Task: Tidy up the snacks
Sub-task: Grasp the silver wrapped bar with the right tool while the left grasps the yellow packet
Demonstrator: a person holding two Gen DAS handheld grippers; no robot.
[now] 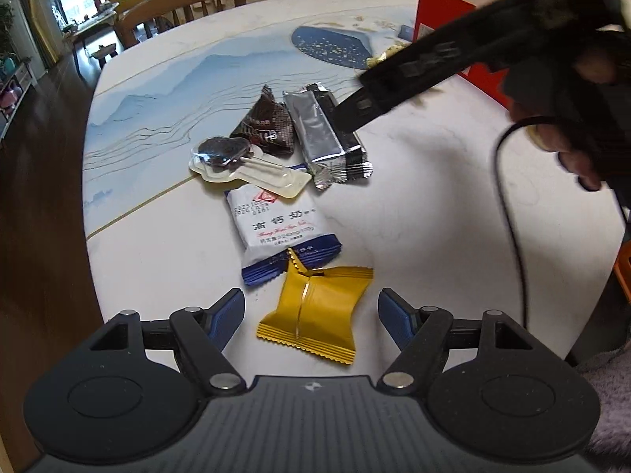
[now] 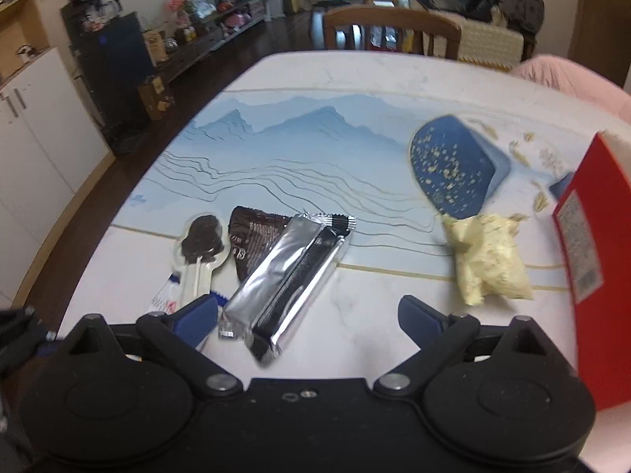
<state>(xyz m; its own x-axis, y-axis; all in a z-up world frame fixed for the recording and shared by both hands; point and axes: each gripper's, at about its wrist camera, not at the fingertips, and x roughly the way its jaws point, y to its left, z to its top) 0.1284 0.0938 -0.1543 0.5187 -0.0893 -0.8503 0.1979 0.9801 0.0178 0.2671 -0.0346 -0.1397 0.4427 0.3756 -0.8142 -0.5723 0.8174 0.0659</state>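
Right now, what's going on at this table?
A person with a claw in each hand is sorting wrapped snacks on the table. The left claw is open over the yellow packet, not gripping it. The right claw is open around the near end of the silver bar, not yet closed. The lollipop, brown packet and white packet lie loose. A pale bag sits beside the red box.

Silver bar wrapper (image 2: 288, 272) glossy foil; yellow candy wrapper (image 1: 315, 315) shiny plastic; table (image 1: 434, 216) smooth, marble-look; chair (image 2: 390, 23) wood.
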